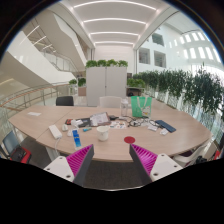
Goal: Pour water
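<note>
My gripper (112,160) is open, its two magenta-padded fingers (80,160) spread wide with nothing between them, held off the near edge of a long oval wooden table (150,145). A blue bottle with a white cap (76,136) stands on the table just beyond the left finger. A clear jug-like container (124,107) stands further back, past the table's middle. A small red round thing (129,139) lies just ahead of the right finger.
Papers, a dark book (100,120), a white box (55,131) and other small items litter the table. Green items (141,104) stand at the far right end. Chairs (65,100) ring the table; planters with greenery (195,88) line the right side.
</note>
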The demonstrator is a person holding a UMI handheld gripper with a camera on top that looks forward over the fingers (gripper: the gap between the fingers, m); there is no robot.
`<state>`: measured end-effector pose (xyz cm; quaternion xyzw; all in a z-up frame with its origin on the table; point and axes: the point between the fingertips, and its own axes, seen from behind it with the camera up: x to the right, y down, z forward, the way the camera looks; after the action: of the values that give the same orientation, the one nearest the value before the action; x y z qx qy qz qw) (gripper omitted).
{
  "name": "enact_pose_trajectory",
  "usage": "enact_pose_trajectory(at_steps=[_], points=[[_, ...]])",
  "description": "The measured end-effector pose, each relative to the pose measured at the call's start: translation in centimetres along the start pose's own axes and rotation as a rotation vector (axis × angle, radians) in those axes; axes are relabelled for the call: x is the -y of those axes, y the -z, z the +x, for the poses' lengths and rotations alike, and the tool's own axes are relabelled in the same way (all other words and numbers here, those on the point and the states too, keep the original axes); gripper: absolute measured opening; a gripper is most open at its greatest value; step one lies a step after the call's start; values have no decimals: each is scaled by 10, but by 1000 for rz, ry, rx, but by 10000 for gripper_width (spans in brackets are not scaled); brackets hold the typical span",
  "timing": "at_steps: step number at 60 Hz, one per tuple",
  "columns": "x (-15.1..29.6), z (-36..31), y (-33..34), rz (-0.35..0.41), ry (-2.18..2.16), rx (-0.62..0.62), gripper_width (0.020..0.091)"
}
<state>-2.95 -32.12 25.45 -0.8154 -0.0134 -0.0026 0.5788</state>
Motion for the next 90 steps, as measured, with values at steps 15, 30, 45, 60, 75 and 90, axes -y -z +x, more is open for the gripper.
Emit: enact_pose_trajectory(at_steps=[15,30,45,60,75,90], points=[[-44,-126,-16,12,-4,87,815],[-72,-223,-170,50,40,174,813],[-86,-255,-319,56,59,204,812],[-86,-282,-368,53,95,295,429],[-40,-316,-364,-100,-382,503,386],[65,-283,-388,-275,-1525,712,382]])
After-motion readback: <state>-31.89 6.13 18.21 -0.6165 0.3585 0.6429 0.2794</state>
